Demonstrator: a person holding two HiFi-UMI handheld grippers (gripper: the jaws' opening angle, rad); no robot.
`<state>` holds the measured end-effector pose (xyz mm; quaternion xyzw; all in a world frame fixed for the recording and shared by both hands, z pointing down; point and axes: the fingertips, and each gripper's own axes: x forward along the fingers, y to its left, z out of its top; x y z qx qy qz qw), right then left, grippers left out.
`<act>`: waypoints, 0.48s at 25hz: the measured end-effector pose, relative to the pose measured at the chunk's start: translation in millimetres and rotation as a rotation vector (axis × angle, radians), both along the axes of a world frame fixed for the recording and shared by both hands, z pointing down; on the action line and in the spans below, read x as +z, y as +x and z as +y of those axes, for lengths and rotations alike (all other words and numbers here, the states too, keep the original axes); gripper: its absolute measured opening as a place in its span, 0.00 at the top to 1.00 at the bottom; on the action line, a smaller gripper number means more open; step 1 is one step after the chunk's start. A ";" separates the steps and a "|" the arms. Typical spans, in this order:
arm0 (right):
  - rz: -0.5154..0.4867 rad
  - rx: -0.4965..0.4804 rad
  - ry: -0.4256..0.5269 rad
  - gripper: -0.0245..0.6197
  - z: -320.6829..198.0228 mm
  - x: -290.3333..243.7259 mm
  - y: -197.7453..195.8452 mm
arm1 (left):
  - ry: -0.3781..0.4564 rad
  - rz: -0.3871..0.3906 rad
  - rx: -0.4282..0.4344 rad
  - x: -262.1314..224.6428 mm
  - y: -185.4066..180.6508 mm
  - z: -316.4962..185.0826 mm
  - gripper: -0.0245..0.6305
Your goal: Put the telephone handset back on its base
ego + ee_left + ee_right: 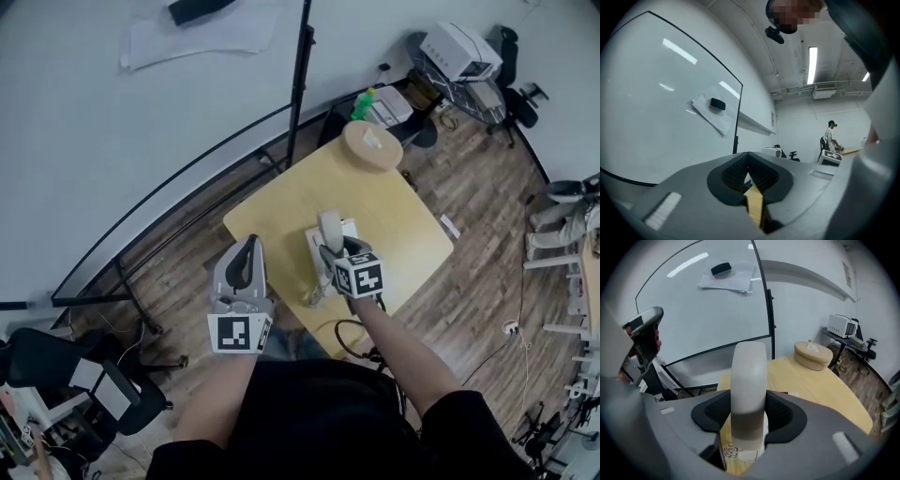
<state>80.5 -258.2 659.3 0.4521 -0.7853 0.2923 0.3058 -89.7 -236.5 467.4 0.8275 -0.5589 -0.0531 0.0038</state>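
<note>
One handset (330, 228), one base (314, 249), one round box (372, 145), one table (281, 206).

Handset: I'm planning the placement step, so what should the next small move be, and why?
Probably lower the handset onto the base. The right gripper has its jaws closed on the handset, which appears to stand over the base rather than lie in its cradle.

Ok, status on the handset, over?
Right gripper shut on handset, upright above base, apparently not seated. Left gripper shut, empty. Nothing seen in the way.
</note>
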 end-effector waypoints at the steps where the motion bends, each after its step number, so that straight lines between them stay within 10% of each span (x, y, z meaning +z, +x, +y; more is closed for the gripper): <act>1: 0.009 -0.003 -0.020 0.61 -0.4 7.1 -0.8 | -0.005 -0.001 0.000 2.3 -0.9 -0.3 0.96; 12: 0.088 -0.017 -0.201 0.61 5.6 71.1 -4.4 | -0.022 0.005 -0.015 13.3 -9.5 0.6 0.96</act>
